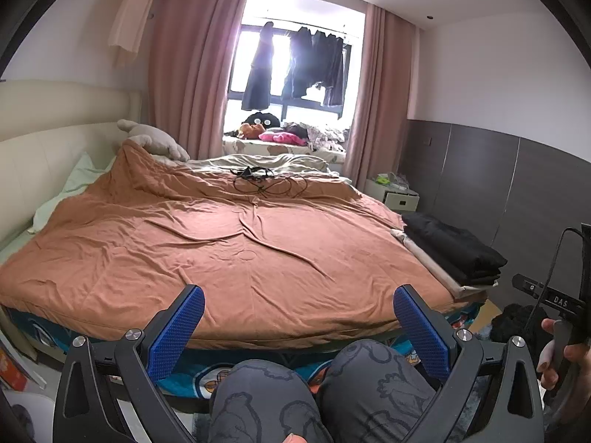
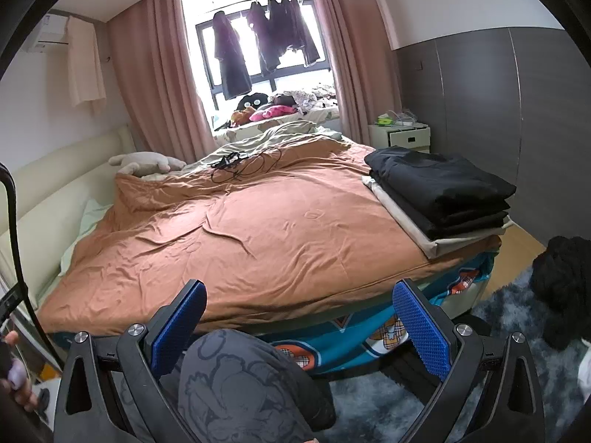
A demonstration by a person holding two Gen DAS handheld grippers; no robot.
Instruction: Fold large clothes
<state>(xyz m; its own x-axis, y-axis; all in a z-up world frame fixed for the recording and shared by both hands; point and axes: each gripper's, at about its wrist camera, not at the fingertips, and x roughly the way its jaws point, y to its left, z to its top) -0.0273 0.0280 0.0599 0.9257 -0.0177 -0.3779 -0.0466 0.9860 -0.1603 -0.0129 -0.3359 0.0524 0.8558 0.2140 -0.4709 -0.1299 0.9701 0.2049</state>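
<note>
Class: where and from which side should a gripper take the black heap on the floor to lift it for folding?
A judgement: take the black heap at its upper rim, coming from above. It lies bunched on the rug beside the bed, with no flat edge showing, so a top pinch looks easiest.

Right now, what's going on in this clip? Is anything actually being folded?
Nothing is being handled at this moment. A person sits at the foot of a bed, knees in view, holding both grippers open and empty: the left gripper and right gripper point over the brown duvet. A stack of folded dark clothes already sits at the bed's right corner. A dark bundle lies on the floor to the right, possibly the next garment.
</note>
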